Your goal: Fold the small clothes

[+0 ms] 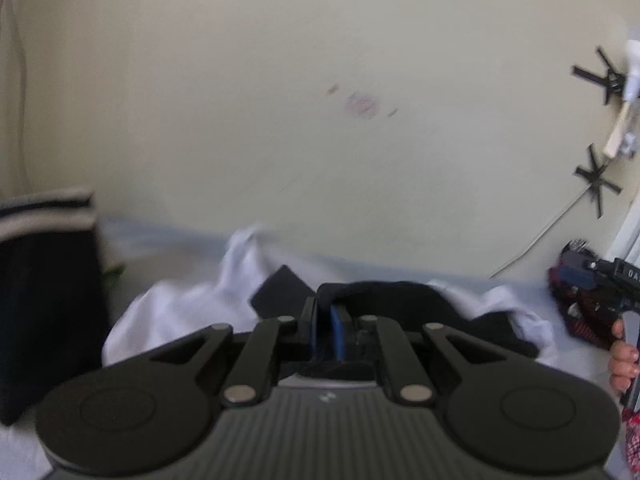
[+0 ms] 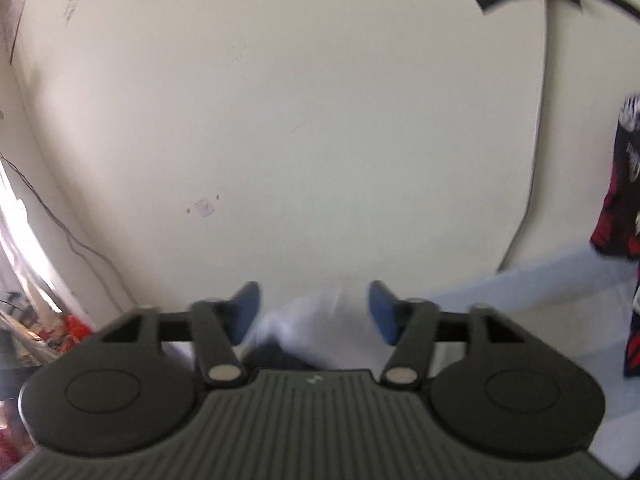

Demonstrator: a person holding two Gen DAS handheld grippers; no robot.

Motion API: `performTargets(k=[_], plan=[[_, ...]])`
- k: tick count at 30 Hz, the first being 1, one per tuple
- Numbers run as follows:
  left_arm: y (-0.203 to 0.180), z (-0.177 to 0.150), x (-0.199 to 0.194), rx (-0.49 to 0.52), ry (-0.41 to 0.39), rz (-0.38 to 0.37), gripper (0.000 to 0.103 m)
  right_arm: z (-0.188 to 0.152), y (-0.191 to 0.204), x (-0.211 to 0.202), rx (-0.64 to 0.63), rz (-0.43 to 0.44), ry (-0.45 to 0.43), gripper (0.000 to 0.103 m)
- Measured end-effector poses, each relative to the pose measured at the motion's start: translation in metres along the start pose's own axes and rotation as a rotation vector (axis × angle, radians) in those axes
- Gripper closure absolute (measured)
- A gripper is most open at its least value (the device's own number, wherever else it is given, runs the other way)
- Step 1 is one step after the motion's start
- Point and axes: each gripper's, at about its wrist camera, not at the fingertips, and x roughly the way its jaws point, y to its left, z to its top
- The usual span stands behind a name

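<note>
While the left gripper (image 1: pixel 325 326) is seen with its blue pads drawn almost together, a fold of black cloth (image 1: pixel 384 292) appears to be pinched between them, though blur keeps the contact from being certain. A white garment (image 1: pixel 180 312) is spread beneath and around the black cloth, from nine o'clock to three o'clock of the gripper. A dark striped fabric (image 1: pixel 44 280) is seen at nine o'clock, at the frame's edge. At three o'clock a hand (image 1: pixel 622 364) is seen on the other tool. The right gripper (image 2: pixel 314 312) is held with its jaws apart; the white garment (image 2: pixel 316 328) is seen between its pads (image 2: pixel 382 316), not pressed by them.
</note>
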Motion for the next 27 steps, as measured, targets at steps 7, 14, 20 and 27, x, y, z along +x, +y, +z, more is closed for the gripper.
performTargets(k=[7,14,20,27], plan=[[0.0,-0.033,0.014,0.033,0.07,0.015,0.096,-0.037,-0.032,0.004,0.082,-0.092,0.167,0.029],[-0.021,-0.021,0.023,0.066,0.069,-0.021,0.096,-0.062,-0.019,0.035,-0.013,-0.209,0.349,0.092],[-0.05,-0.037,0.057,0.128,0.153,-0.019,0.095,-0.046,-0.014,-0.015,-0.135,-0.399,0.122,0.093],[-0.029,-0.05,0.024,0.149,0.116,-0.001,0.088,-0.056,-0.021,-0.024,-0.099,-0.478,0.142,0.053]])
